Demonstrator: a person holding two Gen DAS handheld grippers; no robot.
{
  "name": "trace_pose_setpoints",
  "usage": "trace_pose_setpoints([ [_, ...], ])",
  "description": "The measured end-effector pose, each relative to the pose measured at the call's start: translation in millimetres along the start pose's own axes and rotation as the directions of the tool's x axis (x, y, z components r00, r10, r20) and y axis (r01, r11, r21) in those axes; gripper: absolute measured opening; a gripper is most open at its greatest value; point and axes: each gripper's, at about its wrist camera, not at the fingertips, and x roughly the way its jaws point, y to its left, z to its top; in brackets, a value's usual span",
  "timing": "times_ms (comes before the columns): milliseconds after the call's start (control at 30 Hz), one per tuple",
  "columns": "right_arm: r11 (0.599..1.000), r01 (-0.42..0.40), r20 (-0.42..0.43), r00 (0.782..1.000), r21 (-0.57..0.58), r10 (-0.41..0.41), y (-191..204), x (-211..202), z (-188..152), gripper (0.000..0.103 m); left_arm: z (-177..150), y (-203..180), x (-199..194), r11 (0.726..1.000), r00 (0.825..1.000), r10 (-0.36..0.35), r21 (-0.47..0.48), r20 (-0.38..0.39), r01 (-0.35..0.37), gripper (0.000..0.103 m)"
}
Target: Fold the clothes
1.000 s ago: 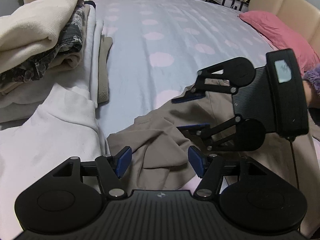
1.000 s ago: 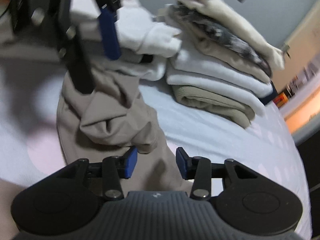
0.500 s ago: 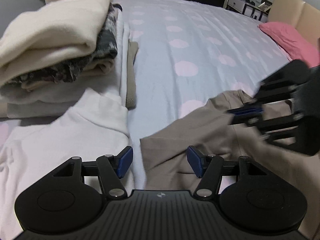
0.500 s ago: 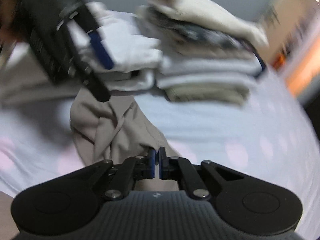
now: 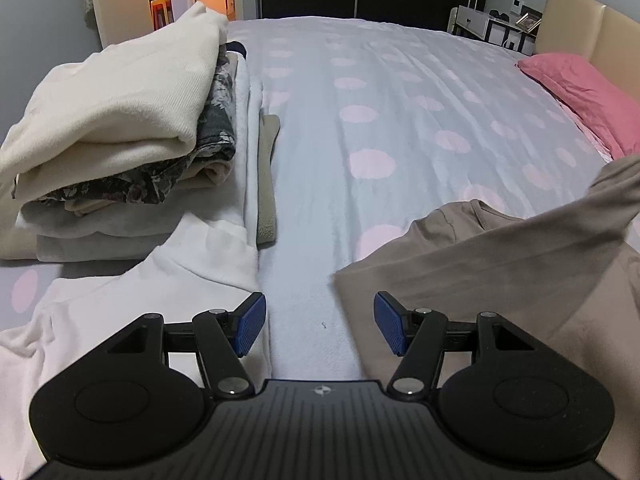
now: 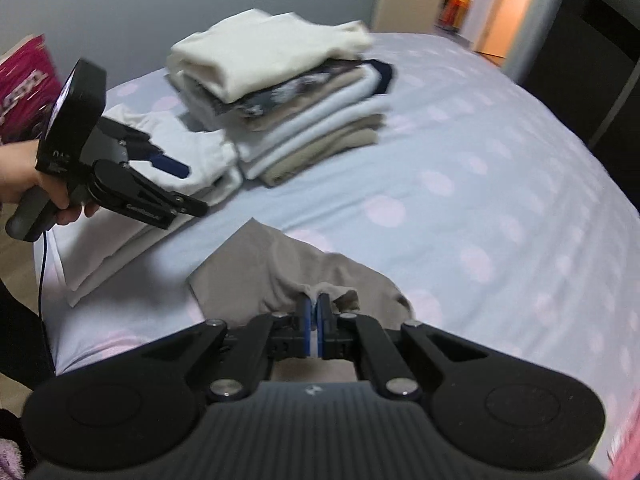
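Observation:
A beige top (image 5: 472,264) lies on the dotted bedspread at the right of the left wrist view, one sleeve lifted up toward the right edge. My right gripper (image 6: 314,322) is shut on a bunched fold of the beige top (image 6: 256,276). My left gripper (image 5: 320,326) is open and empty, over the bedspread between the beige top and a white garment (image 5: 120,304). It also shows in the right wrist view (image 6: 180,188), held by a hand over the white garment (image 6: 132,236).
A stack of folded clothes (image 5: 120,132) stands at the left on the bed (image 5: 400,92), also in the right wrist view (image 6: 288,92). A pink pillow (image 5: 580,88) and headboard lie far right. A doorway is behind the stack.
My right gripper shut on the beige top and pulled its sleeve to the right, spreading the crumpled cloth. My left gripper moved left, off the beige top.

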Motion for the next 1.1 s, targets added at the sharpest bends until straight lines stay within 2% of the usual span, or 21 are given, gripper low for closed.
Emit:
trace_pose_setpoints([
  [267,0.975,0.162,-0.047,0.987,0.153,-0.157,-57,-38,-29,0.003,-5,-24,-2,0.995,1.0,-0.028,0.094,0.0,0.028,0.058],
  [567,0.903,0.263,-0.158,0.963,0.34,-0.221,-122,-42,-101,0.003,-19,-57,14,0.971,0.997,-0.068,0.225,-0.046,0.076,0.058],
  [700,0.851,0.318,-0.212,0.945,0.418,-0.249,-149,-26,-144,0.003,-30,-83,24,0.944,0.991,-0.104,0.304,-0.083,0.125,0.058],
  [833,0.806,0.306,-0.22,0.95,0.507,-0.222,-169,-2,-186,0.003,-43,-116,34,0.901,0.985,-0.131,0.4,-0.113,0.166,0.058],
  [933,0.777,0.285,-0.197,0.958,0.561,-0.208,-175,10,-210,0.003,-47,-141,40,0.864,0.987,-0.129,0.478,-0.096,0.159,0.058],
  [1000,0.743,0.26,-0.163,0.966,0.616,-0.203,-181,15,-223,0.003,-47,-158,45,0.838,0.989,-0.126,0.526,-0.074,0.146,0.057],
  [1100,0.709,0.212,-0.102,0.976,0.673,-0.195,-184,17,-237,0.003,-47,-174,58,0.819,0.991,-0.111,0.558,-0.07,0.131,0.056],
])
